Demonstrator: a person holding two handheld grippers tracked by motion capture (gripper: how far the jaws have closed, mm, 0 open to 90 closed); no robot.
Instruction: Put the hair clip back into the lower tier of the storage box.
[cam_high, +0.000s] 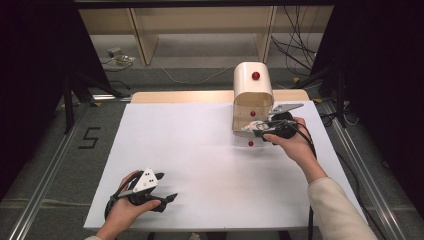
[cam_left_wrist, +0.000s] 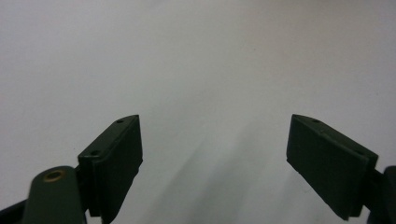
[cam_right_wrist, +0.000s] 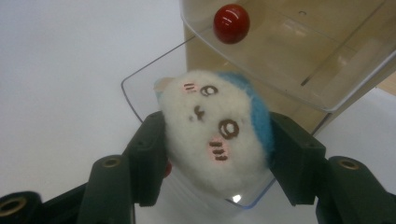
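A small white plush toy (cam_right_wrist: 212, 133) with a blue top and a stitched face sits squeezed between the black jaws of my right gripper (cam_right_wrist: 217, 156). In the high view that gripper (cam_high: 257, 128) holds the plush toy (cam_high: 249, 128) at the open front of a cream wooden box (cam_high: 253, 90) with a rounded top. The box has clear plastic drawers (cam_right_wrist: 289, 51) with red ball knobs (cam_right_wrist: 231, 23); one drawer is pulled out under the toy. My left gripper (cam_high: 165, 187) rests open on the white table (cam_high: 190, 150) near its front left, with nothing between its pads (cam_left_wrist: 114, 156).
The box stands at the table's far right. A red knob (cam_high: 255, 75) sits on its top front and another red knob (cam_high: 250, 143) low on the pulled drawer. Wooden shelving (cam_high: 200, 30) and cables lie on the floor beyond the table.
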